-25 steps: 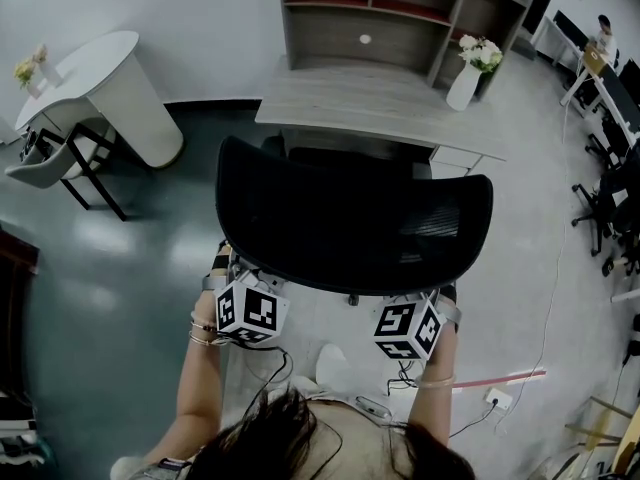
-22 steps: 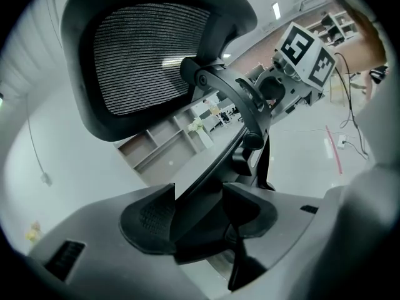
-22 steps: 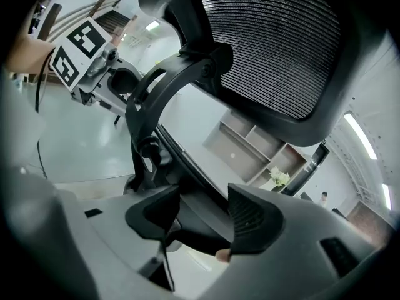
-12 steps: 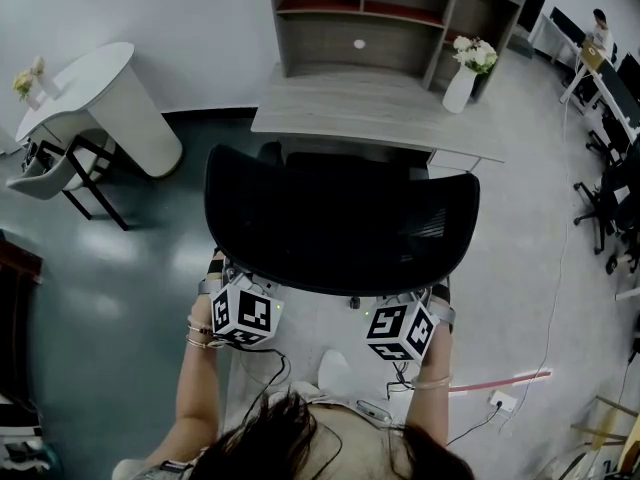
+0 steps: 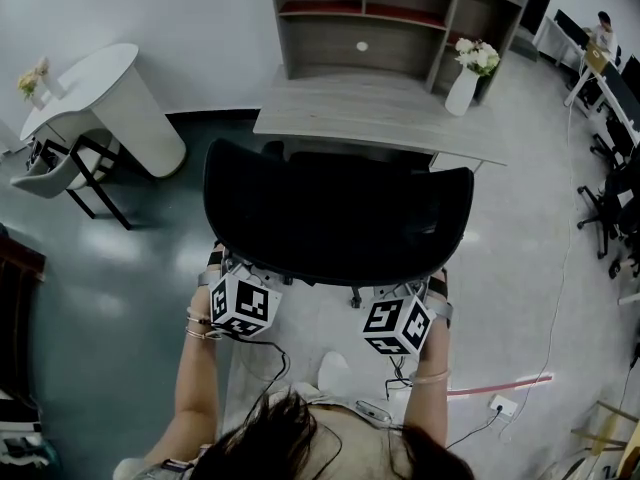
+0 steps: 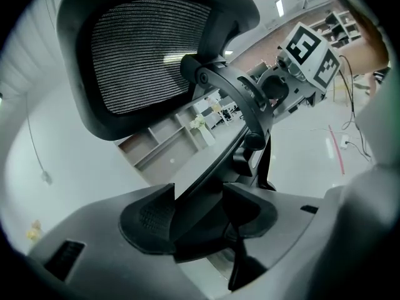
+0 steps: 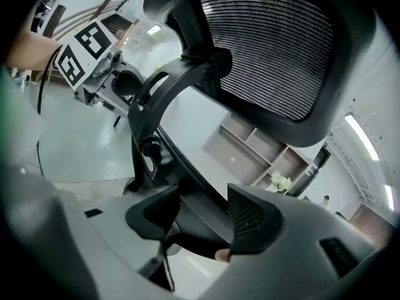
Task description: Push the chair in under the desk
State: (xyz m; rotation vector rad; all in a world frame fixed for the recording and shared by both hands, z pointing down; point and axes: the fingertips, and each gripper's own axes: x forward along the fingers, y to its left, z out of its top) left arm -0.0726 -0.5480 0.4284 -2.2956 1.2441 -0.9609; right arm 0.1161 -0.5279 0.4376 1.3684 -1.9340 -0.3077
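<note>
Black mesh chair — at grey desk

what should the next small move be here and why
Probably a short, straight push forward. The left gripper and right gripper each clamp the chair by its back frame, and the chair's back stands short of the desk edge, so it looks not fully in yet.

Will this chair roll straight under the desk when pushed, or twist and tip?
The chair will probably glide easily: the floor looks smooth and glossy. It may swivel if pushed unevenly, though the left gripper and right gripper hold its back on either side. The mesh back could flex slightly.
</note>
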